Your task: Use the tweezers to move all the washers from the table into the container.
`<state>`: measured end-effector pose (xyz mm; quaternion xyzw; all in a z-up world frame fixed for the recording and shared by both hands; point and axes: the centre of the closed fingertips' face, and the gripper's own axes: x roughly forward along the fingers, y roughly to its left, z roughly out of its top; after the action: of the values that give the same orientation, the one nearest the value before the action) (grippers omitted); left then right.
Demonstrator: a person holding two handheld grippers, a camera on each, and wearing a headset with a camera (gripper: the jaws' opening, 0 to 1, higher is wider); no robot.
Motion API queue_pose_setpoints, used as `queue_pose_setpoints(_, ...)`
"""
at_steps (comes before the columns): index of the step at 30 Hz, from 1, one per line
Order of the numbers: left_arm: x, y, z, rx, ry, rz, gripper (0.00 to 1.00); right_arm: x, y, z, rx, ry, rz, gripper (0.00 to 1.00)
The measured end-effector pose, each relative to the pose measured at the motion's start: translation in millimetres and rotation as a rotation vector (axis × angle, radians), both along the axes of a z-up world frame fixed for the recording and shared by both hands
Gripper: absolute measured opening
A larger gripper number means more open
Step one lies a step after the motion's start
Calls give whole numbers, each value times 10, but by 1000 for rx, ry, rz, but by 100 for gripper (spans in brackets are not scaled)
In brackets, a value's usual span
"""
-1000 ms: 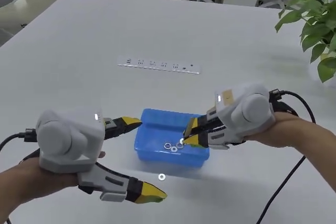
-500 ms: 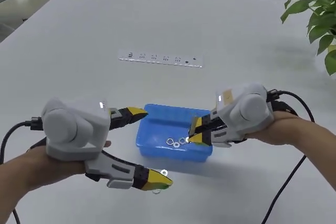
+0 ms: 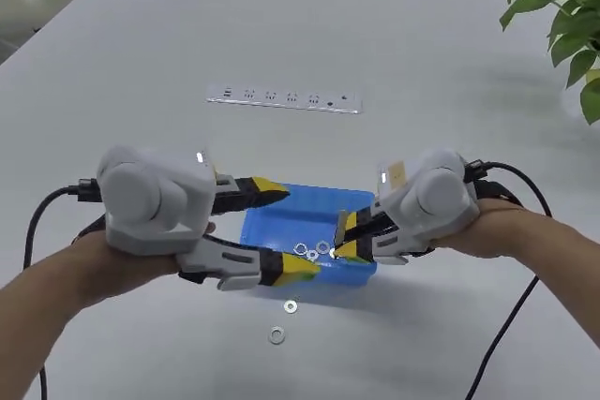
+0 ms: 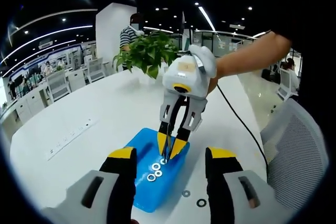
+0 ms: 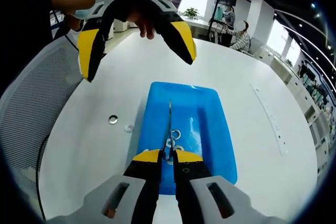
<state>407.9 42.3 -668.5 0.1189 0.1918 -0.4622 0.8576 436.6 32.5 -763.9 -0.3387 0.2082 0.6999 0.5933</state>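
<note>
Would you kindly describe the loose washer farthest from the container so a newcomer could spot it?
On the white table, find the blue container. Two washers lie on bare table before its near wall. The washer you want is nearer the person, farther out than its neighbour.

My head view looks steeply down at the blue container (image 3: 309,217) from close above; my two gripper views face each other across it, seemingly just beside it.
</note>
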Motion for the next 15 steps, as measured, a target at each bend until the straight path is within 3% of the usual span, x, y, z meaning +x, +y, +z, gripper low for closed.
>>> queue_pose_setpoints(6,91,-60,-28,17,14,-28,35,7,-11,-41,-8,13,-5,10)
queue_pose_setpoints(15,203,-176,-80,36,7,-61,24,1,2,-73,-7,21,-3,10)
